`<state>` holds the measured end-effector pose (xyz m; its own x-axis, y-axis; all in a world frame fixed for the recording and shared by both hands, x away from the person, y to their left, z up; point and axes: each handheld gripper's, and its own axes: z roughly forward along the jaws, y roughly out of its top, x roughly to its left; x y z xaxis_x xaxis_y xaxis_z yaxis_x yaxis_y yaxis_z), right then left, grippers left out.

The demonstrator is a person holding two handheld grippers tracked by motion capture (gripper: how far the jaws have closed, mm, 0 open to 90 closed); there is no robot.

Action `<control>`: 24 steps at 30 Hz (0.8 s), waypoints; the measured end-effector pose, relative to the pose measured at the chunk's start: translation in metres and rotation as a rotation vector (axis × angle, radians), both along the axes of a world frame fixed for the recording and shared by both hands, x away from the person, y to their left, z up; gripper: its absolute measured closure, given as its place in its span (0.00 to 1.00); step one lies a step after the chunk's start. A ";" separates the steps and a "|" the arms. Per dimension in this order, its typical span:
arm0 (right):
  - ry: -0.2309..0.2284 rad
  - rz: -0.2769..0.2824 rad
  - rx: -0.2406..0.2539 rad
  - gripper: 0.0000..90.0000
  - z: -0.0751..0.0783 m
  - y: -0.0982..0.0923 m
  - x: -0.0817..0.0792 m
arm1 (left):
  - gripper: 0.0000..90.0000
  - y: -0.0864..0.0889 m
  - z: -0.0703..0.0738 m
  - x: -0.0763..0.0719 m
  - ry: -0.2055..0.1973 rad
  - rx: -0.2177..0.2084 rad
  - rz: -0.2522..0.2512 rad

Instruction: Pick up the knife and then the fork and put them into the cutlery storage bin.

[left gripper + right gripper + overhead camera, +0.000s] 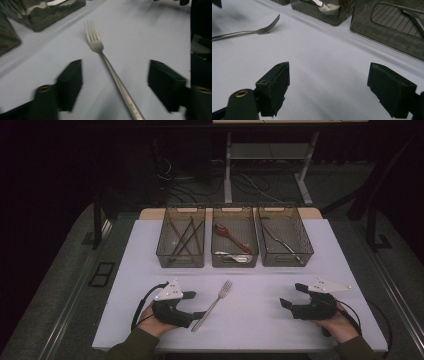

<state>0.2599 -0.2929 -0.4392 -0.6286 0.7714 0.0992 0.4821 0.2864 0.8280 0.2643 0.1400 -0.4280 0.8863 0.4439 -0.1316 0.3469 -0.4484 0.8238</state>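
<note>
Lying on the white table top [300, 250], diagonal, tines toward the bins: one slim silver metal fork [212, 305]. Its handle end sits between the jaws of the left gripper [199, 306], black, hand-held, topped by a grey three-cornered plate. In the left gripper view the fork [112, 72] runs up the middle of the gap with bare table on both sides of the handle, so the jaws straddle it without pressing; state: released, nothing grasped.

Right gripper [292, 295]: same build, resting low near the table's right side, well apart from the fork. The right gripper view has its jaws spread wide over bare table; state: released, nothing between them.

Far side of the table, three smoky translucent plastic bins in a row:
- left bin [181, 261], dark thin sticks crossed inside, probably chopsticks;
- middle bin [234, 262], one reddish-brown spoon [231, 238] and a pale metal piece;
- right bin [285, 259], long thin metal utensils, kind unclear.

Risks, as judged from this layout:
- The handle is thin, flat and hard against the table; jaws closing too high would slide over it and miss.
- Uneven closing would push the fork sideways or spin it, since nothing pins the tine end.
- A grip this near the handle end leaves the long tine side unsupported; on lifting, it may droop or swing and slip out.
- Carried low, the tines could catch a bin's near wall.
</note>
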 end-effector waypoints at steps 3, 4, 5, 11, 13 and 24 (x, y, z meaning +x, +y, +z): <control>-0.002 -0.009 0.009 0.20 0.001 0.000 0.001 | 0.59 -0.010 0.001 -0.001 0.009 0.013 -0.023; -0.004 -0.009 0.007 0.20 0.001 0.000 0.001 | 0.67 -0.013 0.001 0.000 0.014 0.031 -0.028; -0.004 -0.008 0.007 0.20 0.001 0.000 0.000 | 0.74 -0.018 0.000 0.001 0.022 0.045 -0.036; -0.007 -0.004 0.003 0.20 0.001 0.001 0.001 | 0.96 -0.038 -0.004 0.003 0.053 0.118 -0.053; -0.006 -0.003 0.002 0.20 0.000 0.001 0.001 | 0.99 -0.042 -0.007 0.003 0.064 0.150 -0.058; -0.006 -0.001 -0.010 0.20 0.000 0.001 0.001 | 0.99 -0.046 -0.018 0.005 0.102 0.206 -0.088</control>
<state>0.2611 -0.2918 -0.4395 -0.6282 0.7731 0.0881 0.4777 0.2938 0.8279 0.2694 0.0943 -0.4456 0.9095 0.3925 -0.1366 0.3756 -0.6355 0.6745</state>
